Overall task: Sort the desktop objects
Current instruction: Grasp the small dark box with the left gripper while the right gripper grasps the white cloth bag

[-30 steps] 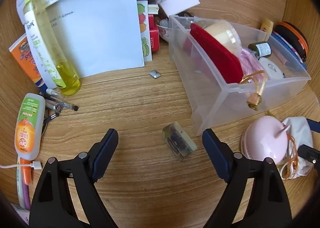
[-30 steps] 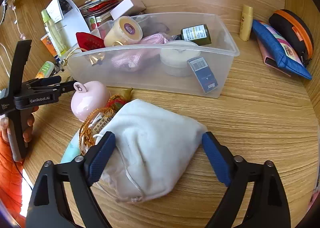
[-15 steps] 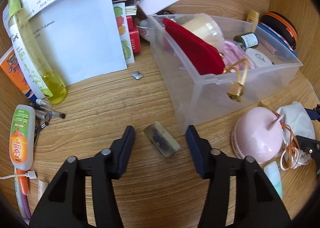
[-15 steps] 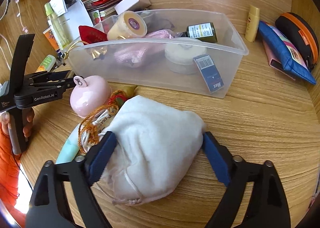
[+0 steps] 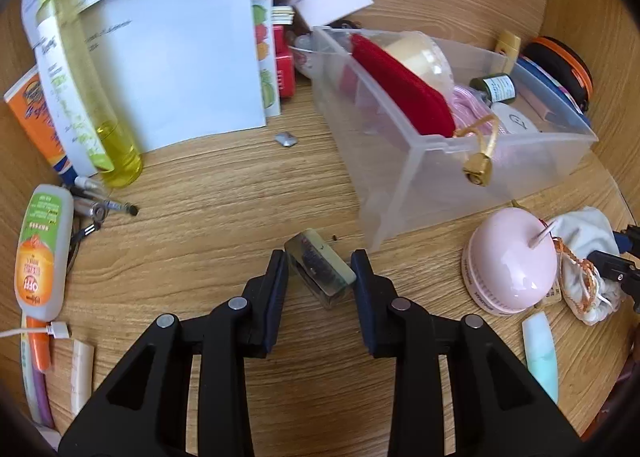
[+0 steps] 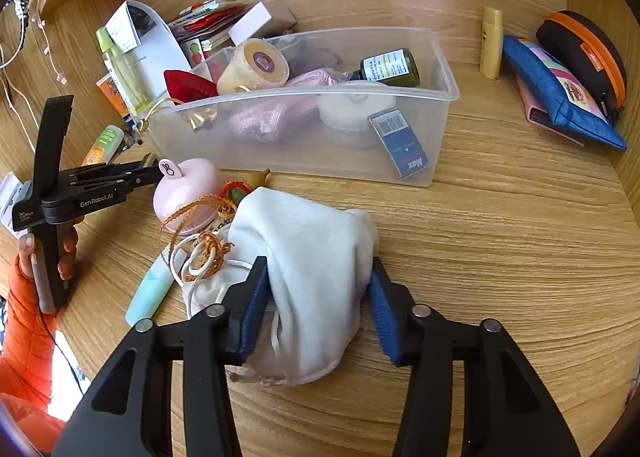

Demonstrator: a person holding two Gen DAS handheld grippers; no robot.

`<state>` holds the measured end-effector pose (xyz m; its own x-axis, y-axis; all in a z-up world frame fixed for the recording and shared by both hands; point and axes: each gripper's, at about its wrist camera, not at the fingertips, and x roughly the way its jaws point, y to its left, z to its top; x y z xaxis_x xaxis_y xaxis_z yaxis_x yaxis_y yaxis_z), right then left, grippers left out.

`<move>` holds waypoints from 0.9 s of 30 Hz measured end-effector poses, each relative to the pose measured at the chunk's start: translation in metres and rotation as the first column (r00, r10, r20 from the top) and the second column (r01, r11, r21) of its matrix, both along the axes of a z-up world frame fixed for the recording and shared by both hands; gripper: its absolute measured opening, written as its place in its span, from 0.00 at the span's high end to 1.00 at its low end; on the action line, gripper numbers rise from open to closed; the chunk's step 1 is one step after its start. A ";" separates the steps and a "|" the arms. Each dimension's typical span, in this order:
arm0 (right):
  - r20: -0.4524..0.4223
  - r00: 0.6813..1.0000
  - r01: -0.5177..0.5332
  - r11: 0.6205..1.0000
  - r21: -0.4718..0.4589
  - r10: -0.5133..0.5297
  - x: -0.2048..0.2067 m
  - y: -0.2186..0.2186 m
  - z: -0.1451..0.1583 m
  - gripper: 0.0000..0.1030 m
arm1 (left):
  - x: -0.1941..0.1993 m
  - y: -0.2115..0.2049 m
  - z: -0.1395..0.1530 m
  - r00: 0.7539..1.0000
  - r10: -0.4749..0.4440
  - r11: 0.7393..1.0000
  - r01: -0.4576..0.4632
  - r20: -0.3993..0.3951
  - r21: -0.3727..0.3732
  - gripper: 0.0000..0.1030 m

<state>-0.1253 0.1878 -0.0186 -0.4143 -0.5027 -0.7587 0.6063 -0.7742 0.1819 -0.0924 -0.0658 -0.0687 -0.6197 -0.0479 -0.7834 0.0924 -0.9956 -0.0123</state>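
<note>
While both sets of tongs are closing, each has something between its pads. Left tongs [image 5: 319,273] bracket a small clear rectangular case [image 5: 320,271] lying on the wooden bench [image 5: 208,217], pads touching its ends. Right tongs [image 6: 316,297] squeeze a white drawstring pouch [image 6: 312,257], which bunches between them, in front of the clear plastic bin [image 6: 436,137].

Bare wooden desk [image 6: 520,237] lies open right of the white pouch [image 6: 312,257]; the clear bin [image 6: 436,129] and pink case [image 6: 188,189] crowd its far side.
</note>
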 end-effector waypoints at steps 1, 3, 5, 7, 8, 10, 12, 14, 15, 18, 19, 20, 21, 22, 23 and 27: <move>-0.006 1.000 0.001 1.000 0.001 -0.001 0.000 -0.001 0.000 0.61 | -0.001 -0.001 0.000 1.000 0.013 1.000 -0.013 -0.001 -0.005 0.69; -0.023 1.000 0.006 1.000 0.005 -0.006 0.002 0.001 0.001 0.63 | 0.001 -0.004 0.001 1.000 0.027 1.000 -0.027 -0.008 -0.006 0.69; -0.036 0.999 0.016 1.000 0.003 -0.016 0.004 0.004 0.002 0.67 | 0.004 -0.004 0.005 0.998 0.045 0.999 -0.045 -0.033 -0.001 0.69; -0.038 0.999 0.027 1.000 -0.003 -0.027 0.003 0.007 0.003 0.69 | 0.008 -0.007 0.007 0.997 0.059 0.998 -0.058 -0.051 0.008 0.69; -0.038 0.999 0.036 0.999 -0.011 -0.036 0.002 0.010 0.005 0.70 | 0.011 -0.009 0.008 0.996 0.069 0.998 -0.068 -0.061 0.013 0.69; -0.049 0.997 0.052 0.999 -0.012 -0.052 0.002 0.013 0.008 0.71 | 0.015 -0.014 0.011 0.994 0.082 0.996 -0.080 -0.076 0.027 0.69; -0.070 0.995 0.072 0.997 -0.010 -0.073 0.001 0.017 0.014 0.72 | 0.017 -0.014 0.012 0.992 0.094 0.995 -0.091 -0.084 0.033 0.69; -0.084 0.993 0.084 0.996 -0.017 -0.085 0.000 0.022 0.019 0.73 | 0.019 -0.014 0.014 0.990 0.104 0.994 -0.101 -0.091 0.036 0.69; -0.093 0.991 0.091 0.996 -0.019 -0.092 0.000 0.024 0.022 0.73 | 0.019 -0.013 0.015 0.990 0.107 0.994 -0.105 -0.094 0.035 0.69; -0.127 0.986 0.102 0.995 -0.017 -0.104 -0.002 0.028 0.029 0.73 | 0.021 -0.008 0.019 0.988 0.112 0.993 -0.108 -0.109 0.043 0.69; -0.135 0.985 0.104 0.994 -0.024 -0.106 -0.002 0.029 0.032 0.73 | 0.023 -0.005 0.020 0.987 0.111 0.993 -0.106 -0.116 0.050 0.69; -0.142 0.984 0.102 0.994 -0.033 -0.106 -0.003 0.031 0.035 0.73 | 0.025 -0.002 0.022 0.986 0.111 0.993 -0.104 -0.124 0.058 0.69; -0.150 0.983 0.101 0.994 -0.040 -0.106 -0.003 0.032 0.038 0.73 | 0.027 0.000 0.023 0.985 0.110 0.993 -0.102 -0.130 0.062 0.69; -0.163 0.980 0.104 0.993 -0.047 -0.110 -0.003 0.032 0.042 0.73 | 0.029 0.003 0.025 0.984 0.113 0.992 -0.105 -0.136 0.066 0.69; -0.172 0.979 0.104 0.993 -0.052 -0.111 -0.003 0.033 0.045 0.73 | 0.031 0.005 0.027 0.983 0.112 0.992 -0.103 -0.143 0.075 0.69; -0.207 0.972 0.096 0.992 -0.081 -0.111 -0.001 0.031 0.059 0.73 | 0.035 0.015 0.037 0.980 0.102 0.991 -0.085 -0.172 0.103 0.69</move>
